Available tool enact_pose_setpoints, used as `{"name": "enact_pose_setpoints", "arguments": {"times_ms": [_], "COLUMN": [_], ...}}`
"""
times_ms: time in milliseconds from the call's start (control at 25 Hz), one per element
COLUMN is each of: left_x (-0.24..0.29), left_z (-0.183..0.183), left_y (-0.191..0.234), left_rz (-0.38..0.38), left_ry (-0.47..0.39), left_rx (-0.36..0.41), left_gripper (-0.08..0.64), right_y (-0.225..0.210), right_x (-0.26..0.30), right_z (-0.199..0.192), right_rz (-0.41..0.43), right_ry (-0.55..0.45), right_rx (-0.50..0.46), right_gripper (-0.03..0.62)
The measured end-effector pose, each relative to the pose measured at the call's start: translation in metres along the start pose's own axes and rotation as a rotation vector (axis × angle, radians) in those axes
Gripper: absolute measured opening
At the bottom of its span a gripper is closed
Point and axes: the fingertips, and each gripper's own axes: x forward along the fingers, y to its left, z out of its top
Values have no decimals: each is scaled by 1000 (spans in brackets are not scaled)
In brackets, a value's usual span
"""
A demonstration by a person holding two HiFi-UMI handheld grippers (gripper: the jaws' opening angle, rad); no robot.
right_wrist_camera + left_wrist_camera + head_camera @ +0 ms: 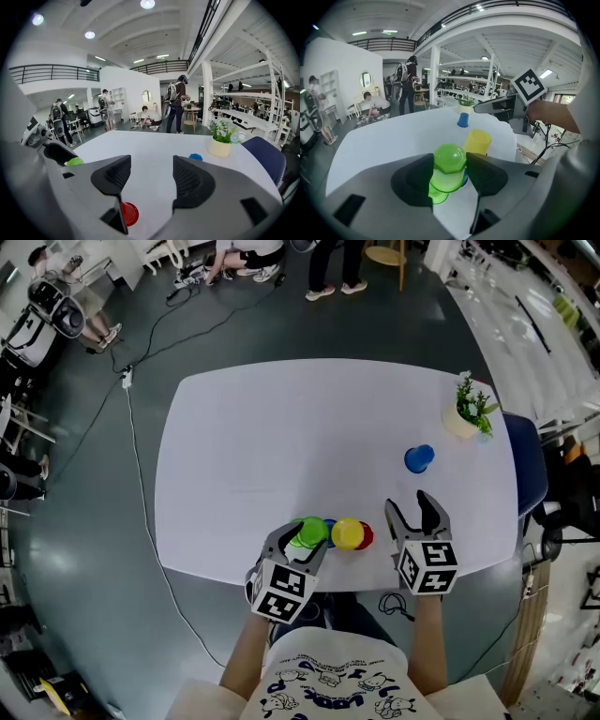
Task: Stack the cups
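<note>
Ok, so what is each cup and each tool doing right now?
Left tool: shut on the green cup.
Green cup: bottom up, gripped.
Right tool: open, empty.
Yellow cup: on the table beside the green cup, free.
Red cup: mostly hidden by the yellow cup.
Far blue cup: standing alone, untouched.
Potted plant: upright.

Clustered cups (347, 533) sit at the table's (281, 427) near edge; lone cup (419, 458) and plant (469, 409) farther right.
</note>
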Motion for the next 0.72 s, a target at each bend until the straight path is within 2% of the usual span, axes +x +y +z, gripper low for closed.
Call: {"name": "enact_pose_setpoints", "arguments": {"times_ms": [320,480,720], "left_x": [1,1,-13], "left_z": [-2,-1,19], "left_y": [-1,-5,-6], "left_rz": [35,46,44], "left_ry": [7,13,-65], "left_rx": [19,44,6], "left_gripper": [236,273,288], "right_y": [-5,-14,-25], "right_x": [0,-1,1], "right_z": [-3,-4,1], "right_rz": [-15,-27,-51], "right_ry": [4,2,-18], "right_rx": [-10,-1,10], "right_gripper": [296,296,296]}}
